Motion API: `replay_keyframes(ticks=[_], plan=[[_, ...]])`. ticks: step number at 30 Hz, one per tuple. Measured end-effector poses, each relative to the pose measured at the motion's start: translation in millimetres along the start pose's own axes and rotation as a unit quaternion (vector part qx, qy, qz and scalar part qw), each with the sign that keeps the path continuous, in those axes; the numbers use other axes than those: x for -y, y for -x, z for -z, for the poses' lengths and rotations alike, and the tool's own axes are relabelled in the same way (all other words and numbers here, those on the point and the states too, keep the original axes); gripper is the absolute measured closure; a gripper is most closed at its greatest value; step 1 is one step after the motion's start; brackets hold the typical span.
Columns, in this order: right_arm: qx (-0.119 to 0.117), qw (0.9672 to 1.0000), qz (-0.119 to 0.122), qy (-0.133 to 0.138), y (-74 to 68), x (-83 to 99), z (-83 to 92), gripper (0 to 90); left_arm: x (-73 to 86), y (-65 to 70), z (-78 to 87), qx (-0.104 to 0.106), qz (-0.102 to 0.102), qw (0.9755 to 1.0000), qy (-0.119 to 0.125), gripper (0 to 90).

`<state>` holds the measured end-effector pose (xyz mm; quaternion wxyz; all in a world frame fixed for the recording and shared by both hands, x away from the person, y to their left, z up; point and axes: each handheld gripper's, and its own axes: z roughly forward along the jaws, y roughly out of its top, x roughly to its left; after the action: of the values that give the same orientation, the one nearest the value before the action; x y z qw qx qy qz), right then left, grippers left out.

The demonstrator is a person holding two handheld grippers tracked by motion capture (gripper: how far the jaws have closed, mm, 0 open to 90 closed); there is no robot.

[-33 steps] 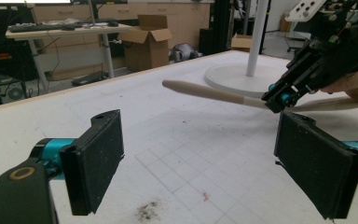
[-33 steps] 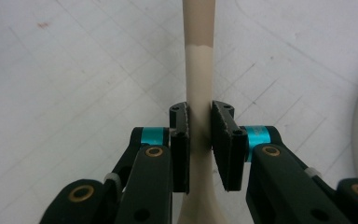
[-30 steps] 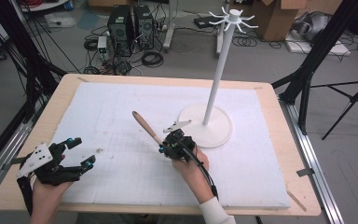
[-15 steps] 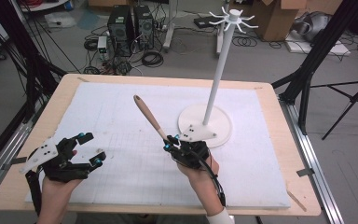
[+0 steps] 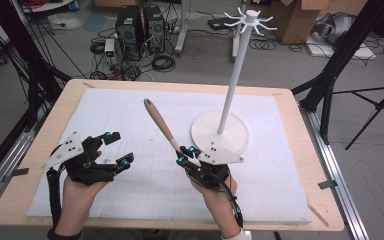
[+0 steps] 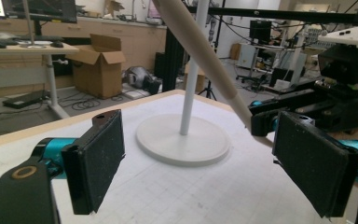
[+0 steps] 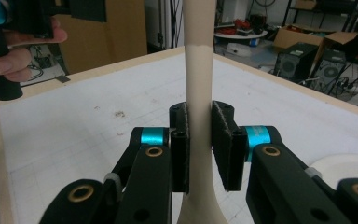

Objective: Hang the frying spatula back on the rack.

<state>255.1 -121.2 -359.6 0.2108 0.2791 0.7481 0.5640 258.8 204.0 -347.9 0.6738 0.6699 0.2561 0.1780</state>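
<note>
Wood-coloured and long, the spoon handle (image 5: 160, 125) pokes up in the air, just to the left of the white stand (image 5: 221, 134). The right gripper (image 5: 186, 159) is squeezed tight on the thin pale neck of the spoon (image 7: 199, 116). The left gripper (image 5: 114, 148) has its jaws wide apart with nothing in them, well to the left of the stand. Picking up looks done. I think hanging the spoon on 1 of the hooks (image 5: 250, 19) at the top of the stand is left. The spoon is smooth, with a small hole in its tip.
</note>
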Motion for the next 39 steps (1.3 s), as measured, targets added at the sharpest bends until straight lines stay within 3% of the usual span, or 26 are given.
replay_keyframes(ticks=[2, 9, 18, 24, 32, 33, 39], plan=[[0.000, 1.0000, 0.000, 0.003, -0.2, 0.2, 0.7, 77.9, -1.0, 1.2, -3.7, 0.003, 0.004, 1.0000, -0.001, 17.6], [0.005, 0.9998, 0.013, 0.014, -6.5, 0.0, 1.5, 77.8, -0.9, 3.9, -27.6, 0.017, 0.048, 0.9986, 0.016, 17.7], [0.014, 0.9991, 0.028, 0.027, -16.8, 0.2, -0.3, 77.8, -3.7, 13.1, -51.6, 0.018, 0.044, 0.9988, 0.003, 20.2], [0.019, 0.9984, 0.035, 0.041, -22.0, 0.3, 0.4, 77.9, -6.9, 18.2, -60.6, 0.017, 0.057, 0.9981, 0.016, 22.3], [0.025, 0.9975, 0.044, 0.050, -27.1, 0.1, 2.4, 77.8, -9.7, 21.1, -67.8, 0.029, 0.076, 0.9965, 0.022, 33.4], [0.027, 0.9972, 0.046, 0.052, -27.2, 0.2, 2.8, 77.8, -9.8, 20.6, -68.5, 0.029, 0.077, 0.9964, 0.020, 41.4], [0.034, 0.9964, 0.051, 0.058, -29.3, 0.2, 2.9, 77.8, -9.3, 21.9, -72.9, 0.034, 0.092, 0.9950, 0.021, 52.4]])
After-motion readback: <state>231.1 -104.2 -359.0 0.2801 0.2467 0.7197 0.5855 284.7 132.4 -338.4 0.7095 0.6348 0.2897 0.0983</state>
